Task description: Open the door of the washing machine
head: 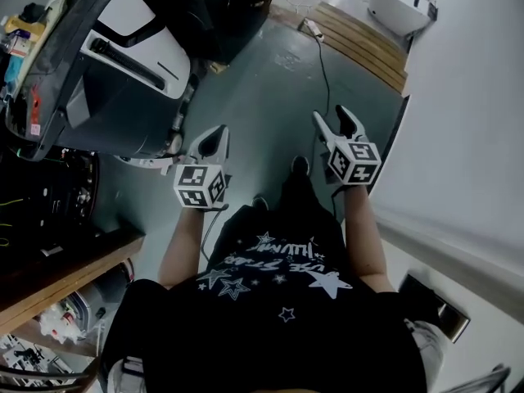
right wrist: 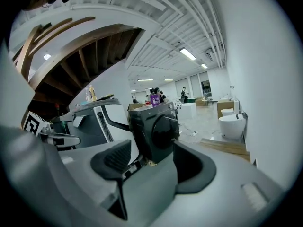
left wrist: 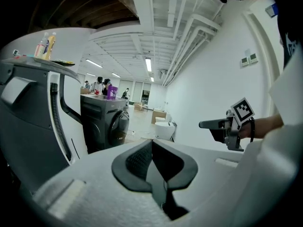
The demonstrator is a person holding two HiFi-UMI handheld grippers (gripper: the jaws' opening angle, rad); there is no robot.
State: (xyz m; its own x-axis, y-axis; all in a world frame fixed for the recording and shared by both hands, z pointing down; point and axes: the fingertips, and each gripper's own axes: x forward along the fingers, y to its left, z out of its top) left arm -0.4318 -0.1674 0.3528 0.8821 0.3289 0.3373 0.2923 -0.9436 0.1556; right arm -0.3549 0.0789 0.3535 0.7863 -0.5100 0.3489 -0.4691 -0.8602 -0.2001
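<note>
The dark grey washing machine point(right wrist: 154, 126) stands a few steps ahead, its round door point(right wrist: 164, 132) closed; the left gripper view also shows the washing machine point(left wrist: 105, 122), and the head view has it at the top edge point(head: 225, 11). My left gripper point(head: 216, 136) is held at waist height, jaws shut with nothing between them point(left wrist: 151, 148). My right gripper point(head: 333, 118) is level with it and open point(right wrist: 151, 162), empty, framing the machine between its pads. Both grippers hang in the air, well apart from the machine.
A large grey-and-white appliance point(head: 123, 64) with a black handle stands close on my left, bottles point(left wrist: 46, 45) on top. A white toilet point(head: 401, 2) sits on a wooden platform point(head: 360, 43). A cable point(head: 324, 68) crosses the floor. A white wall point(head: 475, 137) runs along my right. People stand far behind.
</note>
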